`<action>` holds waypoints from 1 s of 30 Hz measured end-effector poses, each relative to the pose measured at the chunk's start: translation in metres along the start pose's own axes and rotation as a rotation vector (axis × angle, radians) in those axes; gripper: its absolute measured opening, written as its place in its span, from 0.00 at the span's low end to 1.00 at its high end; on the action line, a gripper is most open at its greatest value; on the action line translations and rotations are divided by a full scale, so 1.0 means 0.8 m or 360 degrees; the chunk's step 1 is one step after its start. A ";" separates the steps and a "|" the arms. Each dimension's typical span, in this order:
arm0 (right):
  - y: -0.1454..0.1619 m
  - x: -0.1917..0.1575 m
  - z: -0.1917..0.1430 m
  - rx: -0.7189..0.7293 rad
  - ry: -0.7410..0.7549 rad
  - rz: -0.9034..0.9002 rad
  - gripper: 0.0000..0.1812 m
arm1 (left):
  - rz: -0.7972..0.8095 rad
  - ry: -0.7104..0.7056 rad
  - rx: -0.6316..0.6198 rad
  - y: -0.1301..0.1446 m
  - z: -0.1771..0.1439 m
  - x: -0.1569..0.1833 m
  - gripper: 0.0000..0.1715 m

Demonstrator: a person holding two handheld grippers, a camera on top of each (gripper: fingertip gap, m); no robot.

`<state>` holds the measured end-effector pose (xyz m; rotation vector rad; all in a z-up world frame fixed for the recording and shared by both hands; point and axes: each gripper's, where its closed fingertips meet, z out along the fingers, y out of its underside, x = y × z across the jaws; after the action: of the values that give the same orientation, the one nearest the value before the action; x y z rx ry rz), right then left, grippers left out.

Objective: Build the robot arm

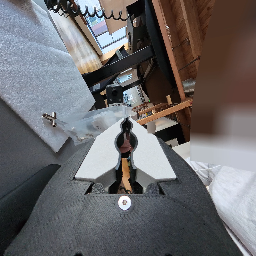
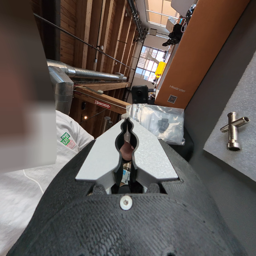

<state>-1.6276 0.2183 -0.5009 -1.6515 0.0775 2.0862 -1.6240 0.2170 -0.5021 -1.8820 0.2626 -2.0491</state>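
My left gripper [image 1: 127, 118] is shut on the top edge of a clear plastic zip bag [image 1: 88, 124] that holds small screws and a paper slip. My right gripper [image 2: 127, 119] is shut on the same bag [image 2: 159, 121], where small black parts show inside. The two grippers face each other across the bag, which hangs in the air between them. The other gripper's black camera shows just behind the bag in the left wrist view [image 1: 114, 94] and in the right wrist view [image 2: 138, 94]. A hand shows through the gap behind each pair of jaws.
A metal cross-shaped socket wrench [image 1: 50, 119] lies on a white foam sheet [image 1: 34, 69] on a grey surface; the wrench [image 2: 234, 130] and the foam [image 2: 235, 97] also show in the right wrist view. An orange box [image 2: 187, 62] stands behind. A person in a white shirt [image 2: 69, 131] is close. A coiled black cable [image 1: 90, 11] hangs above. The grippers are tip to tip, or close to it. About 11 centimeters separates my left fingertips from the metal cross-shaped socket wrench [image 1: 50, 119].
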 end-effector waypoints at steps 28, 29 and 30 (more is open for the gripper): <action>0.010 0.015 -0.018 -0.0221 0.0351 -0.0134 0.00 | 0.0193 -0.0174 -0.0256 0.028 0.009 -0.013 0.00; 0.009 0.019 -0.020 -0.0221 0.0405 -0.0171 0.00 | 0.0188 -0.0186 -0.0266 0.030 0.008 -0.015 0.00; 0.008 0.024 -0.023 -0.0222 0.0467 -0.0207 0.00 | 0.0186 -0.0207 -0.0273 0.031 0.007 -0.018 0.00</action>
<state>-1.6168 0.2131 -0.5251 -1.9818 -0.0803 1.7766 -1.6145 0.2000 -0.5236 -2.0390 0.5168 -1.8707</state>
